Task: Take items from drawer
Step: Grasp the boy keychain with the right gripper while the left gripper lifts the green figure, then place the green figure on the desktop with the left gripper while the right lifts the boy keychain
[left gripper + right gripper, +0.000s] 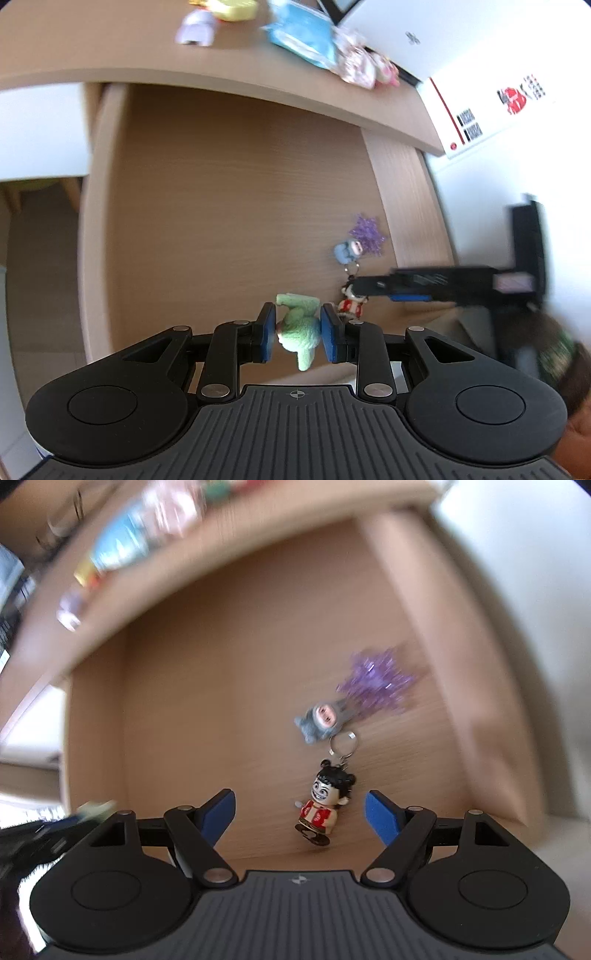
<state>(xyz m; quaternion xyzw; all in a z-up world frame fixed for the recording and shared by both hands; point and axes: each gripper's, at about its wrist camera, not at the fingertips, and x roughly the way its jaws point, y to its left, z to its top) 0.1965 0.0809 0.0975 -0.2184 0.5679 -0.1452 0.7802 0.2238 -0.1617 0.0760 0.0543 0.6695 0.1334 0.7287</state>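
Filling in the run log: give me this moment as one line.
left gripper: shut on green plush toy | right gripper: open above figure keychain | drawer: open

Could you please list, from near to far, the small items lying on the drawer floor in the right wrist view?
Red-and-white black-haired figurine keychain → grey-blue plush creature with a pink face → purple glittery tinsel ornament.

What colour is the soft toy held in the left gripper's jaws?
Pale green; the soft toy shows best in the left wrist view, clamped in the left gripper.
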